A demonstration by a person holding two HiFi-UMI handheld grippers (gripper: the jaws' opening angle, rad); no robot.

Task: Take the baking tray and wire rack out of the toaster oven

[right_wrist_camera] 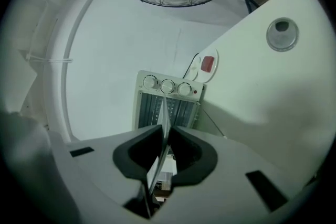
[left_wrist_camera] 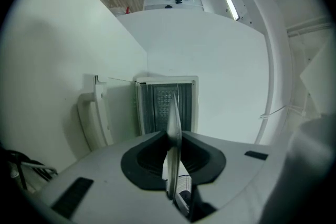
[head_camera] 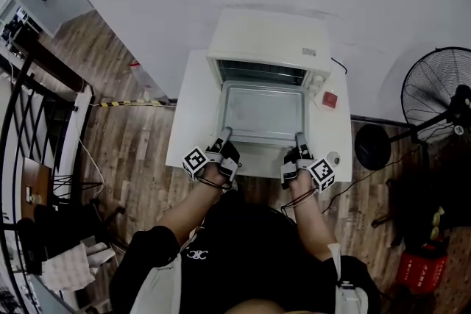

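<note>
No text can be read anywhere; the small grey label [head_camera: 309,51] atop the white metal toaster oven [head_camera: 268,37] is too tiny to read.

Black round-caged pedestal fan [head_camera: 439,88] at right edge; red crate [head_camera: 422,268] at lower right; brown wooden plank floor [head_camera: 132,151] at left.

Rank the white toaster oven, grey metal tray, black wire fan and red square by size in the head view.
1. White toaster oven
2. Grey metal tray, black wire fan: alike, unranked
3. Red square
</note>
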